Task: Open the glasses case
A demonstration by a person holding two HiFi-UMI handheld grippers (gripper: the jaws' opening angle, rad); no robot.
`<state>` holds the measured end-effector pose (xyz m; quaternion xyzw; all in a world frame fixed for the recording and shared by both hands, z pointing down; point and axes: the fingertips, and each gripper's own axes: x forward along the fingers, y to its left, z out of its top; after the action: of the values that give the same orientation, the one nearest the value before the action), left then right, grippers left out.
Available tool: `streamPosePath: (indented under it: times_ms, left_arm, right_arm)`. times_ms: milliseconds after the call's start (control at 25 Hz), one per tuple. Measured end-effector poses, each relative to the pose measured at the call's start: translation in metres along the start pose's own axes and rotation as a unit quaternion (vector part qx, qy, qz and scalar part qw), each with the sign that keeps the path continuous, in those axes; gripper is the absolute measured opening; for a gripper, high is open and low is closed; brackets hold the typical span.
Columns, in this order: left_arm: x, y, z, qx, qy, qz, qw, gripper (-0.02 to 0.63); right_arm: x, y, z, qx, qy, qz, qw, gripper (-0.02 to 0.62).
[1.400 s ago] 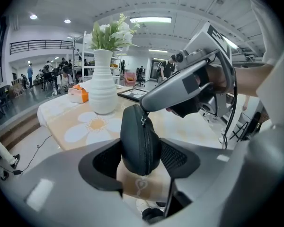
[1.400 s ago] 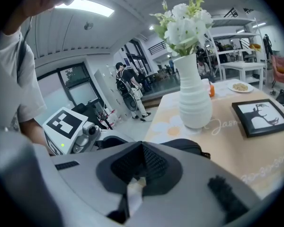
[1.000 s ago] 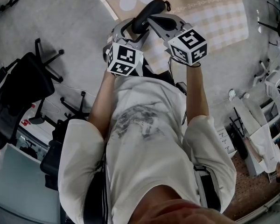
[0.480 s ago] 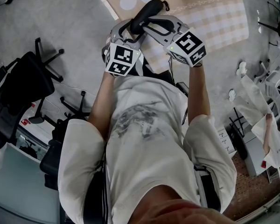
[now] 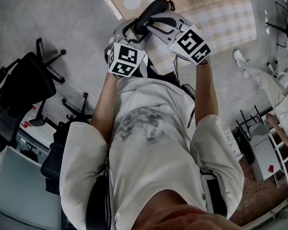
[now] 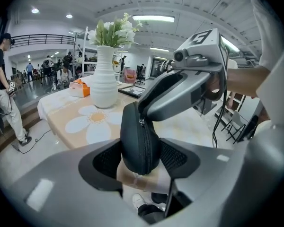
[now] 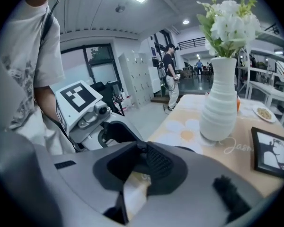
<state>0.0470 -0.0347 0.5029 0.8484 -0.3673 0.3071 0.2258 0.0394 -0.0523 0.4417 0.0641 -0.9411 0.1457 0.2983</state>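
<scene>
A black zippered glasses case [image 6: 139, 141] stands on edge between the mesh pads of my left gripper [image 6: 141, 162], which is shut on it. In the head view the case [image 5: 152, 9] is held up over the table's near edge. My right gripper [image 6: 149, 109] reaches over the case's top by the zipper pull [image 6: 142, 122]. Its jaws have just been opening. In the right gripper view the pads [image 7: 156, 162] of the right gripper [image 7: 137, 167] stand apart; only tablecloth shows in the gap, and I cannot tell whether a small dark bit at the top is the pull.
A white vase of flowers [image 6: 104, 82] stands on the table with the daisy-print cloth [image 6: 85, 122], beside an orange item [image 6: 80, 88] and a black picture frame [image 7: 273, 157]. Office chairs [image 5: 29, 85] stand at the left. A person's legs [image 5: 273, 104] show at the right edge.
The right gripper's marker cube has rolled and shifted slightly toward the case. The left gripper has hardly moved. A person at the right edge of the head view has walked on.
</scene>
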Motion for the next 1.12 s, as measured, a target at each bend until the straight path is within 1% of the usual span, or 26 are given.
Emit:
streamPosePath:
  times_ms: [40,160,200,280,360,480,600,720,760,800,840,920,1120]
  left_arm:
    - [0.000,-0.001,0.000,0.002,0.002,0.000,1.0000,0.264]
    - [-0.001,-0.002,-0.003,-0.001,0.002,0.000,1.0000,0.264]
    - [-0.001,-0.002,-0.003,-0.003,0.001,0.000,1.0000,0.264]
    - [-0.001,-0.002,-0.001,-0.002,0.000,0.001,1.0000,0.264]
    - [-0.003,-0.001,0.000,-0.001,0.000,0.002,1.0000,0.264]
    - [-0.004,-0.001,0.001,-0.003,0.000,0.003,1.0000,0.264]
    - [-0.004,-0.002,0.002,-0.004,-0.002,0.003,1.0000,0.264]
    - [-0.003,-0.003,-0.001,-0.006,-0.003,0.002,1.0000,0.264]
    - [-0.003,-0.003,-0.001,-0.006,-0.003,0.002,1.0000,0.264]
    - [-0.003,-0.002,-0.001,-0.006,-0.003,0.002,1.0000,0.264]
    - [-0.003,-0.002,-0.001,-0.006,-0.003,0.002,1.0000,0.264]
    - [-0.003,-0.002,0.000,-0.007,-0.003,0.003,1.0000,0.264]
    - [-0.003,-0.006,0.005,0.000,0.002,0.000,1.0000,0.264]
  right_arm:
    - [0.000,-0.001,-0.001,-0.007,0.005,-0.004,1.000,0.053]
    - [0.000,0.001,-0.001,-0.017,0.013,-0.007,1.000,0.036]
    - [-0.002,0.003,0.002,-0.014,0.006,-0.008,1.000,0.034]
    - [-0.007,0.009,0.012,-0.001,-0.022,-0.004,1.000,0.033]
    - [-0.007,0.022,0.021,0.006,-0.044,0.013,0.999,0.026]
    - [0.003,0.039,0.019,-0.005,-0.033,0.030,0.999,0.028]
    - [0.008,0.042,0.015,-0.010,-0.029,0.013,0.999,0.028]
    - [-0.002,0.032,0.019,-0.001,-0.054,-0.023,0.998,0.029]
    - [-0.006,0.028,0.020,-0.002,-0.058,-0.038,0.998,0.038]
    - [-0.007,0.024,0.020,-0.007,-0.056,-0.049,0.997,0.093]
    - [-0.007,0.022,0.019,-0.016,-0.048,-0.056,0.997,0.113]
    - [-0.003,0.022,0.016,-0.039,-0.026,-0.059,0.997,0.134]
    - [0.014,0.024,0.012,-0.102,0.025,-0.059,0.993,0.141]
